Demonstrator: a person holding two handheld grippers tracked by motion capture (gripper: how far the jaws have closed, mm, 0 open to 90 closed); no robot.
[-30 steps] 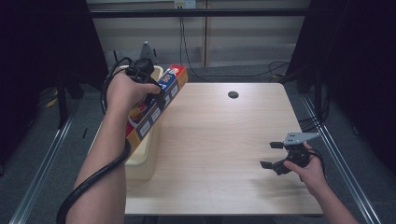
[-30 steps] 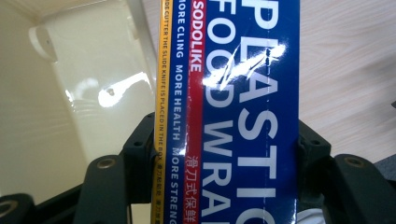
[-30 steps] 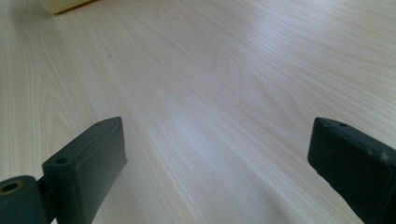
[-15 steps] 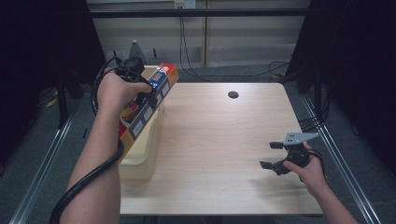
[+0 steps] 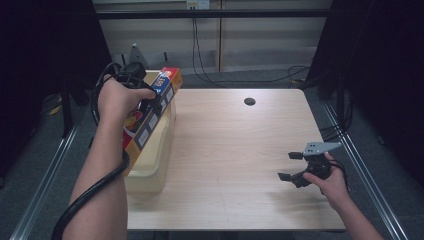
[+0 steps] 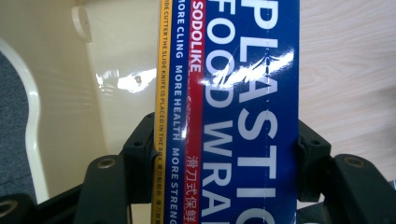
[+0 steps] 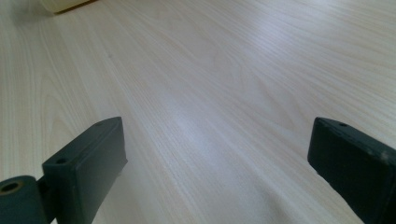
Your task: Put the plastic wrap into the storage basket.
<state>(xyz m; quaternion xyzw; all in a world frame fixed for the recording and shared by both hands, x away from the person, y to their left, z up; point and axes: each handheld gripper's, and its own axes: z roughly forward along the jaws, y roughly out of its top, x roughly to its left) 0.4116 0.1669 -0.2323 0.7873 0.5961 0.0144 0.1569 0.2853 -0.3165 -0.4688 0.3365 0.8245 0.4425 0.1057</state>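
Note:
A long plastic wrap box [image 5: 150,117], blue, red and yellow, lies tilted over the cream plastic bin [image 5: 150,165] at the table's left edge. My left gripper [image 5: 150,102] is shut on the box near its far end. In the left gripper view both black jaws press the sides of the box [image 6: 233,116], with the bin's inner wall [image 6: 116,84] beneath it. My right gripper [image 5: 291,166] rests low at the table's near right, open, nothing between its jaws. In the right gripper view, bare wood [image 7: 205,107] lies between the jaws.
The light wooden table [image 5: 240,150] has a dark round hole [image 5: 249,101] near its far edge. Cables hang behind the table. Metal rails run along both sides on the floor. A thick black cable trails from my left gripper down the forearm.
My left hand has carried the box leftward and lower, over the bin. The right gripper has stayed put.

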